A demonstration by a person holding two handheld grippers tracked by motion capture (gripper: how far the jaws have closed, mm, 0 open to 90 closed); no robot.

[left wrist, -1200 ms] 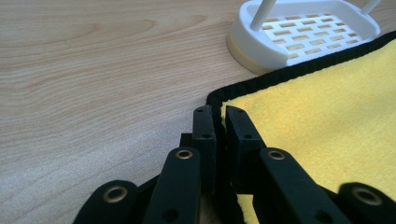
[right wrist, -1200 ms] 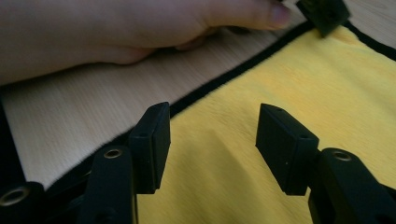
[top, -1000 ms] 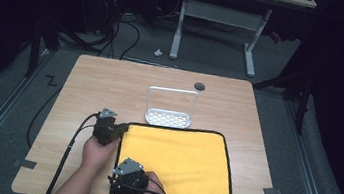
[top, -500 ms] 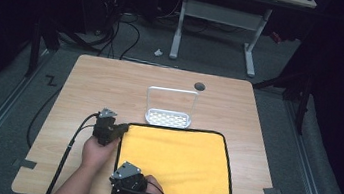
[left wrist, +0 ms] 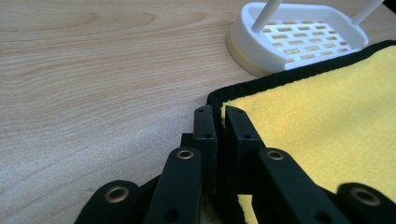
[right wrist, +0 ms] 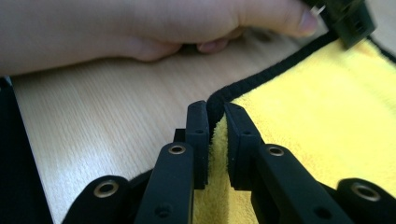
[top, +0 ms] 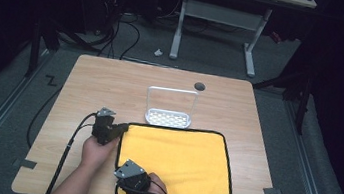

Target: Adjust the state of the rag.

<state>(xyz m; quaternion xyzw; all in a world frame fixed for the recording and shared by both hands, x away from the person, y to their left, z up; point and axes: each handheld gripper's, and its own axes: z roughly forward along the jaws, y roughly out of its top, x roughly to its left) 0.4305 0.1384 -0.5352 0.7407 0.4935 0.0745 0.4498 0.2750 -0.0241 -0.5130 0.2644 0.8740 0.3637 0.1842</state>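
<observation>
Gripping the yellow cloth (top: pixel 176 165) by its black-bound left edge, both tools had their jaws pressed nearly together on the fabric — the left gripper (left wrist: pixel 219 122) at the far-left corner, the right gripper (right wrist: pixel 215 120) on the near-left corner, with a fold of yellow pile squeezed between its pads. The cloth lay flat on the wooden table (top: pixel 106 83), its far edge just beside the white slotted soap dish (top: pixel 168 118). Compared with a second earlier, the right gripper had slid toward the table's near edge and settled at the corner, while the left one had kept its place — so both left corners now looked secured. That suggested the grasping step was done and a lift or fold across toward the right side could follow.
</observation>
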